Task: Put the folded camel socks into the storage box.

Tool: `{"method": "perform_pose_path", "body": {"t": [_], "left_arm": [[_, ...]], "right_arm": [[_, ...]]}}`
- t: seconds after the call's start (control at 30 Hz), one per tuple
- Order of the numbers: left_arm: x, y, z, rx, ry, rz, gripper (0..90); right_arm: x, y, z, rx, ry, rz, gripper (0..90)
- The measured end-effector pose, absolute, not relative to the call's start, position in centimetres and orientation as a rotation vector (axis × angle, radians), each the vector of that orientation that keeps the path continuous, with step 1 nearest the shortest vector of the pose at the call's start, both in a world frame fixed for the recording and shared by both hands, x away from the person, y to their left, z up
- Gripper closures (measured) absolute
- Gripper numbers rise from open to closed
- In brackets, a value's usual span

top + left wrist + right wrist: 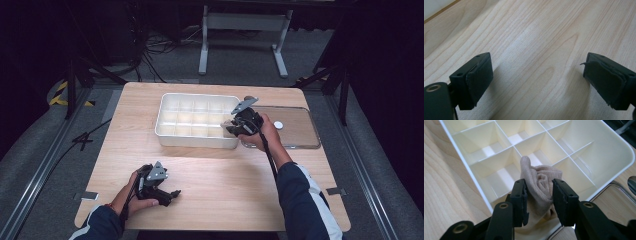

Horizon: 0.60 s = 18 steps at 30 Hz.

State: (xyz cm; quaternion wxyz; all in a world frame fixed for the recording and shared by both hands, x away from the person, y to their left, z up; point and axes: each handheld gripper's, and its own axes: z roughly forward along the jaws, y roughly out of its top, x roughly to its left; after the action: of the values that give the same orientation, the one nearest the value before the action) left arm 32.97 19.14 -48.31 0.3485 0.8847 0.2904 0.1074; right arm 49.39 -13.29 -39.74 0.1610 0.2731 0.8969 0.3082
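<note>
The right gripper (537, 202) has its jaws clamped on a rolled beige sock (541, 185), held over the near right corner of the white compartment organiser tray (165, 132), which sits at the far middle of the wooden table (225, 185). The roll pokes up between the pads above one of the corner cells. To seat it well, I would centre the roll over a single cell, clear of the thin dividers, lower it until its bottom meets the cell floor, and only then let go, so it does not unroll or straddle two cells. The transparent lid (300, 127) lies just right of the tray, close to the hand. The left gripper (167, 196) rests near the table's near left edge, jaws wide apart with nothing between them.
</note>
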Motion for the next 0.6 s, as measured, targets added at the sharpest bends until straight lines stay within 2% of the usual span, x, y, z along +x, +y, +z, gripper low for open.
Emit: {"method": "perform_pose_path", "body": {"t": [0.07,0.17,0.27,0.33,0.6], "left_arm": [[32.97,19.16,-48.27,2.298,0.753,0.276,9.1],[32.97,19.16,-48.27,2.299,0.753,0.276,9.1],[32.97,19.15,-48.28,2.297,0.753,0.276,9.1],[32.97,19.16,-48.27,2.298,0.753,0.276,9.1],[32.97,19.16,-48.28,2.298,0.752,0.277,9.1]], "right_arm": [[49.52,-13.14,-39.89,0.795,2.546,0.876,57.8],[49.80,-13.00,-40.21,0.814,2.553,0.885,59.3],[49.91,-12.86,-40.44,0.807,2.582,0.894,66.8],[49.84,-12.80,-40.38,0.782,2.599,0.893,75.9],[50.17,-12.85,-40.61,0.762,2.651,0.821,80.4]]}}
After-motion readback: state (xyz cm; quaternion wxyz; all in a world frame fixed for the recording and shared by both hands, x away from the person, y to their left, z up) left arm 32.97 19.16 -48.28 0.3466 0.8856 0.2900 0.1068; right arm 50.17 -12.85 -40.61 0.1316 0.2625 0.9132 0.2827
